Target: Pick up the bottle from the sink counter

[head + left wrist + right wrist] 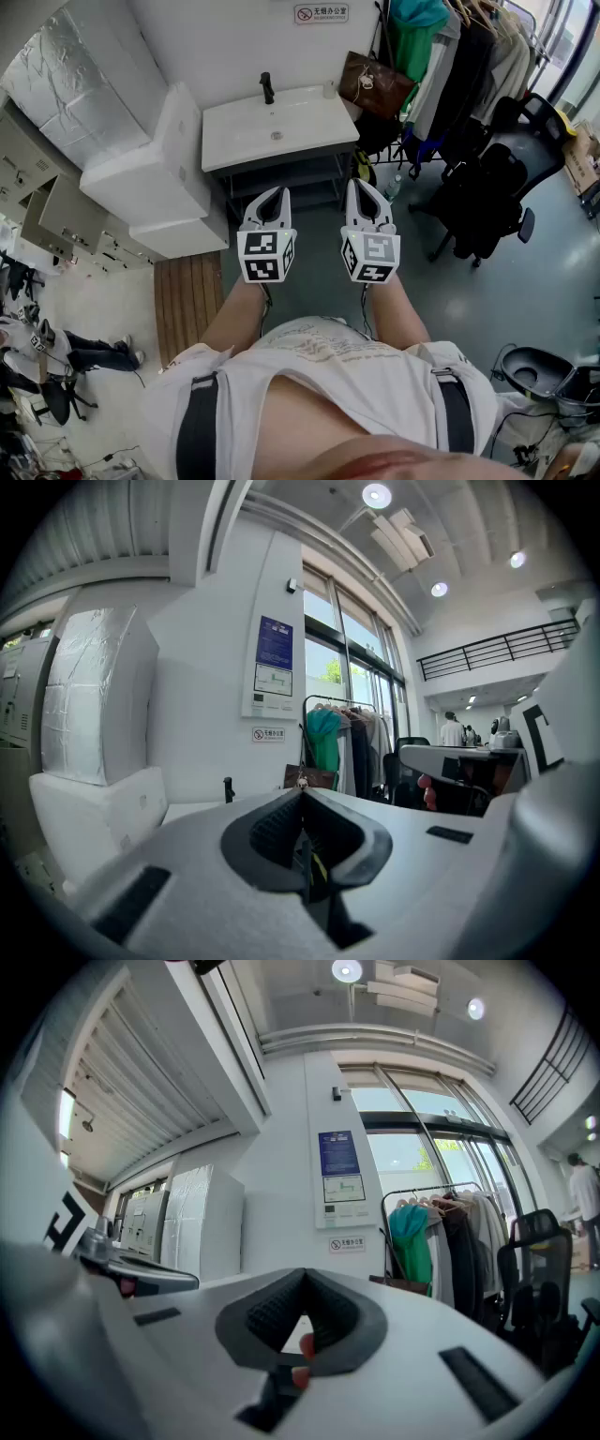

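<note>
The white sink counter [281, 131] with a black faucet [268, 87] stands against the far wall, ahead of both grippers. A small pale thing [329, 90] sits at its back right corner; I cannot tell whether it is the bottle. My left gripper [275, 195] and right gripper [364, 186] hang side by side in front of the counter, short of its front edge, both shut and holding nothing. In the left gripper view the shut left gripper [302, 795] points toward the faucet [228, 789]. The right gripper [305, 1275] aims at the wall near the clothes rack.
Large white foam blocks [155, 173] stand left of the counter, with a wooden floor mat [187, 295] in front of them. A brown bag [375, 84] and a clothes rack [450, 66] stand to the right, then a black office chair [487, 197]. A small bottle [394, 187] lies on the floor.
</note>
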{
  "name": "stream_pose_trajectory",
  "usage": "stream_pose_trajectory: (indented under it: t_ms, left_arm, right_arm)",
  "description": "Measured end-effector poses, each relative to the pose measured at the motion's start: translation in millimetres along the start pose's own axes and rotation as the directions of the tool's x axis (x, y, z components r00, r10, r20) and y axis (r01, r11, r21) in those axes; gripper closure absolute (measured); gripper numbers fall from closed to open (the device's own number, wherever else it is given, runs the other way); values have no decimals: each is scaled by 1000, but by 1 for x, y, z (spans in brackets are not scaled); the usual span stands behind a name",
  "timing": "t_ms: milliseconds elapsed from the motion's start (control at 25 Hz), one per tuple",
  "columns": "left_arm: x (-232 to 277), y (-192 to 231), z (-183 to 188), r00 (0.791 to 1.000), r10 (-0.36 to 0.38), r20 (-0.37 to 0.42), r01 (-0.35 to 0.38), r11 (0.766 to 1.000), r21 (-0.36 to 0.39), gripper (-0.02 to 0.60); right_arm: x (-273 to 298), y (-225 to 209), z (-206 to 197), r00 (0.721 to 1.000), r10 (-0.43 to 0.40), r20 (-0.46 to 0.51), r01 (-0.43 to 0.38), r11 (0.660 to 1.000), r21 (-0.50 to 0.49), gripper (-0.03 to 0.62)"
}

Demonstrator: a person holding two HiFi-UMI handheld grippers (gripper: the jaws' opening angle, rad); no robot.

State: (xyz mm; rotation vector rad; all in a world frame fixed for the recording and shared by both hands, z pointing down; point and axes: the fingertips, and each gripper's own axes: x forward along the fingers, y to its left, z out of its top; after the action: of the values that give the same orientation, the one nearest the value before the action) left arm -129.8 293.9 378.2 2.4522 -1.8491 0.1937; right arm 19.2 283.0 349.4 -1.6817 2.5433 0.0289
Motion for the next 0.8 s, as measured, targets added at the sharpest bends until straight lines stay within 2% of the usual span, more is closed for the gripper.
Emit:
stream_pose_trajectory:
  t_ms: [440,800]
  left_arm:
    - [20,-20,14,998,-47,33,47,999,1,561]
    - [35,-27,24,998,-38,55,38,999,9,560]
  right_arm:
    - [9,-7,10,1000,13,18,-13,1000,-17,572]
    - [11,-19,14,998,45,52,-46,999,21,572]
